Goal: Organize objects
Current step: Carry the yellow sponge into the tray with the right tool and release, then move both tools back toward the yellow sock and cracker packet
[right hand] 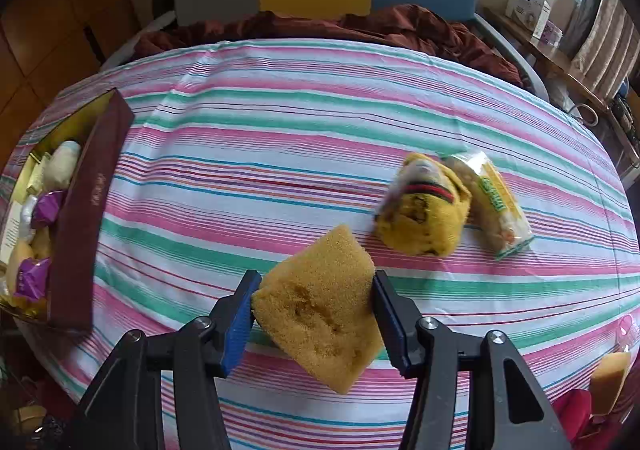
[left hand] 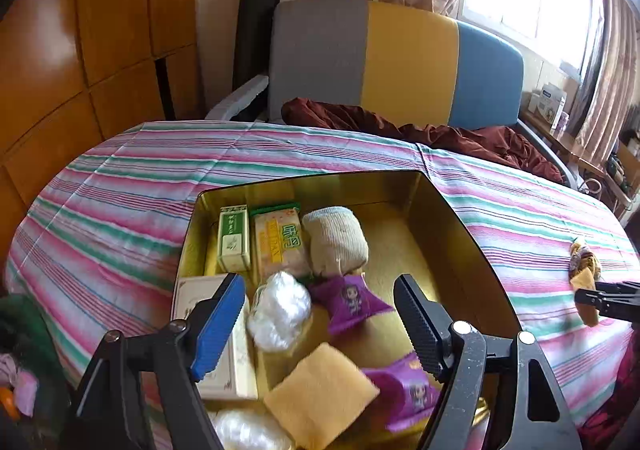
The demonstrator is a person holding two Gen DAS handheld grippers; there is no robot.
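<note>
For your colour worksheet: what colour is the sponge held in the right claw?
Yellow sponge, clearest in the right wrist view.

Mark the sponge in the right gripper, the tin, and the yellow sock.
sponge (right hand: 320, 306), right wrist view, middle of its face
tin (left hand: 452, 218), left wrist view, inner right wall
yellow sock (right hand: 424, 218), right wrist view, middle

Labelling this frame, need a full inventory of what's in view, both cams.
tin box: 1, gold inside, maroon outside, on bed's left
sponge in box: 1, yellow, near end
held sponge: 1, yellow, in right gripper
purple packets: 2, in box
white plastic wads: 2, in box
rolled sock: 1, beige, in box
green-white carton: 1, box's far left
cracker pack: 1, orange, beside carton
cream box: 1, box's left side
plush toy: 1, yellow, on sheet
snack pack: 1, yellow-green, beside toy
striped sheet: 1
left gripper: open, above box
right gripper: shut on sponge
</note>
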